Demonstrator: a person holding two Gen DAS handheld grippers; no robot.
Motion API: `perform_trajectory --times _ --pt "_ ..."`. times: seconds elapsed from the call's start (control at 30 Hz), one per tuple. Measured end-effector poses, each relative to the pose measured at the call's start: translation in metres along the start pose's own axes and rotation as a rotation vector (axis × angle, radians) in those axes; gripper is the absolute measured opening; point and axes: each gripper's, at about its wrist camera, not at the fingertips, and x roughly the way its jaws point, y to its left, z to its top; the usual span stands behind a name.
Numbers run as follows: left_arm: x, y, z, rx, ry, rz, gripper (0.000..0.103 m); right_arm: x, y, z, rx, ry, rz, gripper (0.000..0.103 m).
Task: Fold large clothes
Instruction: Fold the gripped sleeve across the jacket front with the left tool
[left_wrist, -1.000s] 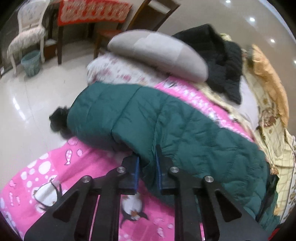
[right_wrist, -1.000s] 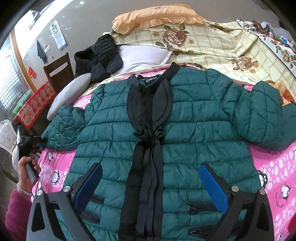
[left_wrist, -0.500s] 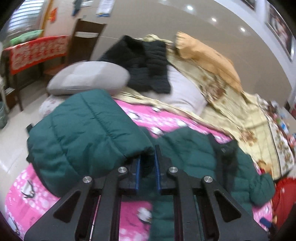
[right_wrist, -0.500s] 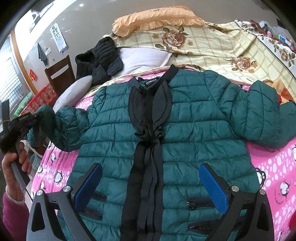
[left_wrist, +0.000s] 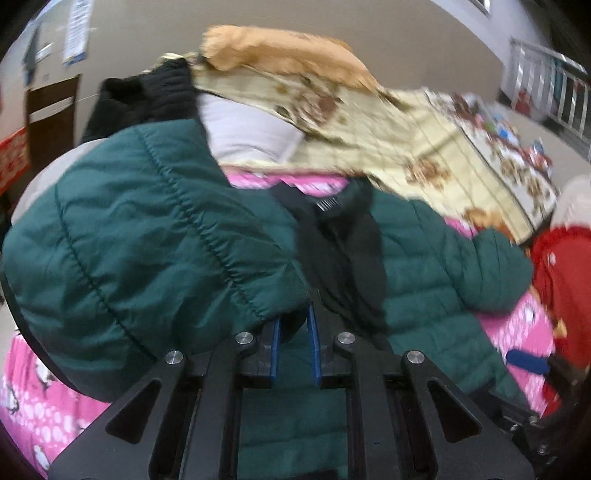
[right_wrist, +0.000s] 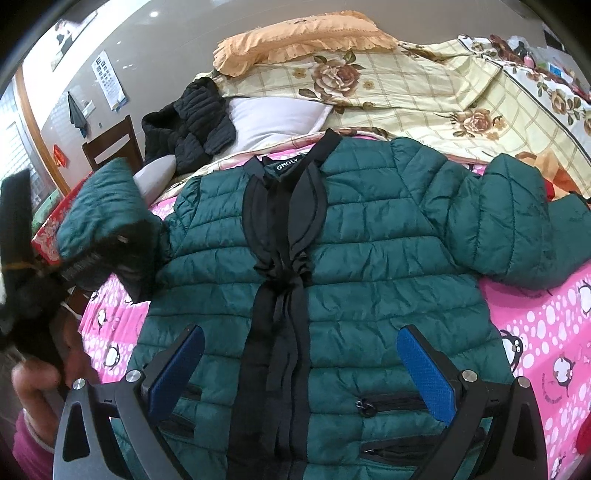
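Note:
A dark green quilted jacket (right_wrist: 369, 258) with black front trim lies face up on the pink penguin bedspread (right_wrist: 546, 332). My left gripper (left_wrist: 293, 332) is shut on the cuff end of the jacket's left sleeve (left_wrist: 147, 240) and holds it raised, over the jacket's body. In the right wrist view that sleeve (right_wrist: 107, 214) hangs lifted at the left, with the left gripper (right_wrist: 85, 266) under it. My right gripper (right_wrist: 299, 373) is open and empty above the jacket's lower front. The other sleeve (right_wrist: 517, 229) lies flat at the right.
A black jacket (right_wrist: 192, 118), a white pillow (right_wrist: 273, 118), an orange pillow (right_wrist: 303, 40) and a floral quilt (right_wrist: 443, 88) lie at the head of the bed. A grey pillow (right_wrist: 155, 173) and a wooden chair (right_wrist: 110, 147) are at the left. Red cloth (left_wrist: 561, 266) lies at the right.
My left gripper has lifted the sleeve off the bed's left edge and swung it up and inward toward the jacket's front. The right gripper has stayed open and still.

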Motion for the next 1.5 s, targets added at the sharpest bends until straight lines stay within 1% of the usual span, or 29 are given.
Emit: perform_trajectory --times 0.17,0.27,0.37,0.6,0.87,1.0,1.13,1.23,1.43,1.47,1.5 --pt "0.044 -0.033 -0.016 0.087 0.111 -0.053 0.012 -0.003 -0.007 -0.001 0.014 -0.003 -0.009 0.103" --pt "0.063 -0.038 -0.027 0.091 0.177 -0.086 0.012 -0.006 -0.012 -0.002 0.023 -0.005 -0.008 0.103" --pt "0.067 -0.037 -0.032 0.092 0.207 -0.105 0.012 -0.009 -0.014 -0.002 0.017 -0.010 -0.019 0.103" --pt "0.045 -0.031 -0.039 0.085 0.205 -0.106 0.013 -0.006 -0.022 -0.003 0.039 0.002 -0.023 0.103" --pt "0.011 -0.027 -0.048 0.079 0.180 -0.124 0.013 -0.003 -0.017 -0.006 0.029 0.010 -0.020 0.103" --pt "0.003 -0.028 -0.053 0.079 0.177 -0.101 0.013 -0.004 -0.016 -0.008 0.027 0.015 -0.025 0.103" --pt "-0.008 -0.032 -0.058 0.089 0.142 -0.115 0.013 -0.004 -0.015 -0.010 0.039 0.018 -0.017 0.103" --pt "-0.018 -0.037 -0.060 0.117 0.107 -0.107 0.013 -0.005 -0.014 -0.012 0.041 0.021 -0.016 0.103" --pt "-0.034 -0.030 -0.057 0.070 0.067 -0.165 0.013 -0.008 -0.012 -0.012 0.040 0.019 -0.006 0.103" --pt "-0.036 -0.028 -0.056 0.063 0.062 -0.174 0.019 -0.008 -0.011 -0.012 0.038 0.016 -0.002 0.103" --pt "-0.037 -0.025 -0.056 0.049 0.060 -0.192 0.030 -0.009 -0.010 -0.012 0.035 0.015 0.000 0.103"
